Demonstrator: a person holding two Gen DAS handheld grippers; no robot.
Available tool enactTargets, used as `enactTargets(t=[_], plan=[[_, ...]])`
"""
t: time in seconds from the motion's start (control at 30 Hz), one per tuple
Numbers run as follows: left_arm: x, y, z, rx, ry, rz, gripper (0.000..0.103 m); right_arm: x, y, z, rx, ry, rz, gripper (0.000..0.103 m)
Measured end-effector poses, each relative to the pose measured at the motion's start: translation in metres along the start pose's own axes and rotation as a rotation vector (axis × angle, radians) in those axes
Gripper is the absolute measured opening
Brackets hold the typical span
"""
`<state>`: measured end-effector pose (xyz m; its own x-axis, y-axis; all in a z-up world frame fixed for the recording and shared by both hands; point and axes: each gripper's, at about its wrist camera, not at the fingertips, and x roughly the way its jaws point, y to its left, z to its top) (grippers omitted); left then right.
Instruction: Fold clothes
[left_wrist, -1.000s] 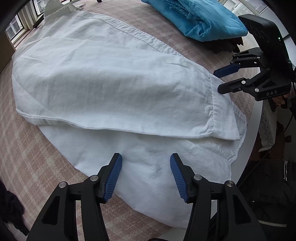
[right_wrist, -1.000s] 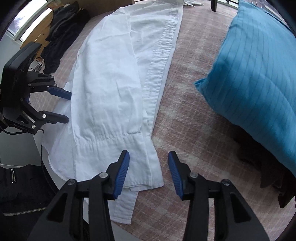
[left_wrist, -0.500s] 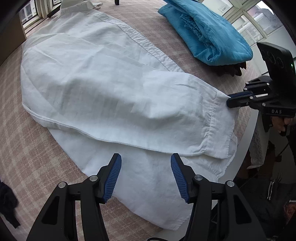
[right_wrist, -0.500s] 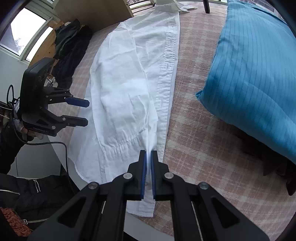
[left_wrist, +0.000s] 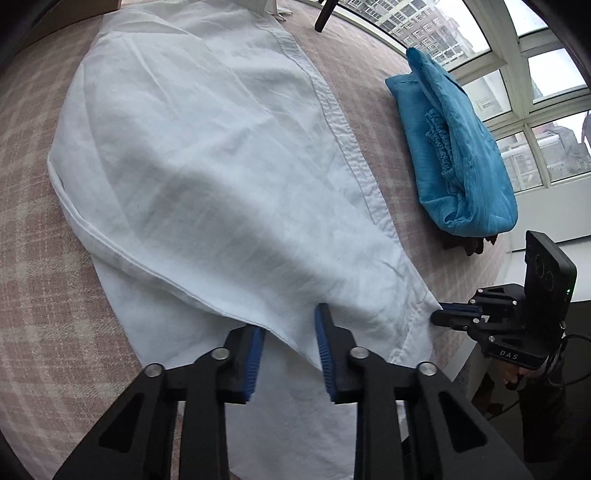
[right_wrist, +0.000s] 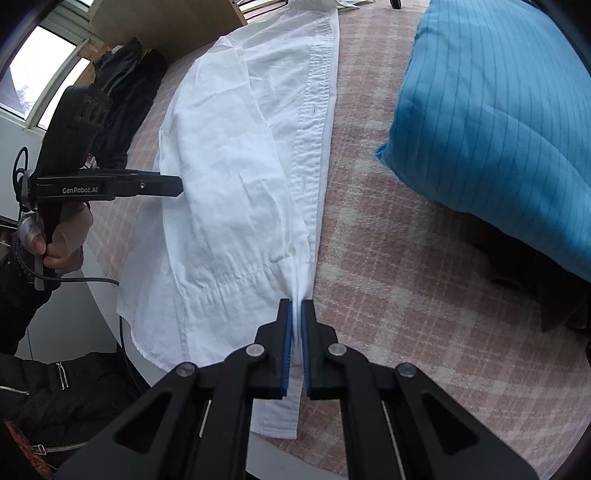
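We are working on a white button-up shirt that is lying flat along the pink plaid tablecloth, its hem reaching the table's near edge. Our right gripper is clenching a pinch of fabric at the hem corner beside the button placket, the cloth bunching into a ridge between the blue pads. Our left gripper is closing around the opposite hem edge; cloth is sitting between its jaws, but we are judging that the pads are not pressing it yet.

We are expecting the shirt to behave as light, limp, thin cotton: it is creasing easily, draping without holding shape, and it may slip out of a shallow pinch. The doubled, stitched hem and the placket are the firmer places, so we are taking hold there, deep enough to catch every layer, and keeping both corners level. A folded blue garment is resting well apart on the cloth.
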<state>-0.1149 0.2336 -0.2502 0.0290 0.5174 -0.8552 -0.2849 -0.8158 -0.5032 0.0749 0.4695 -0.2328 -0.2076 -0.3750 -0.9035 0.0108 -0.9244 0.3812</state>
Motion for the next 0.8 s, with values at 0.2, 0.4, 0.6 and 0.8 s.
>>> enactTargets(t=[0.2, 0.4, 0.6, 0.8], plan=[[-0.023, -0.003, -0.002, 0.032, -0.020, -0.011, 0.003, -0.021, 0.000, 0.000, 0.060, -0.031, 0.073, 0.005], [-0.056, -0.003, -0.004, 0.067, -0.051, -0.020, 0.002, -0.035, 0.018, -0.001, 0.144, -0.075, 0.166, 0.005], [-0.089, 0.001, -0.009, 0.089, -0.060, -0.035, 0.002, -0.059, 0.047, -0.009, 0.236, -0.145, 0.346, 0.005], [-0.097, -0.001, -0.016, 0.132, -0.065, -0.015, 0.008, -0.054, 0.048, -0.020, 0.405, -0.194, 0.602, 0.005]])
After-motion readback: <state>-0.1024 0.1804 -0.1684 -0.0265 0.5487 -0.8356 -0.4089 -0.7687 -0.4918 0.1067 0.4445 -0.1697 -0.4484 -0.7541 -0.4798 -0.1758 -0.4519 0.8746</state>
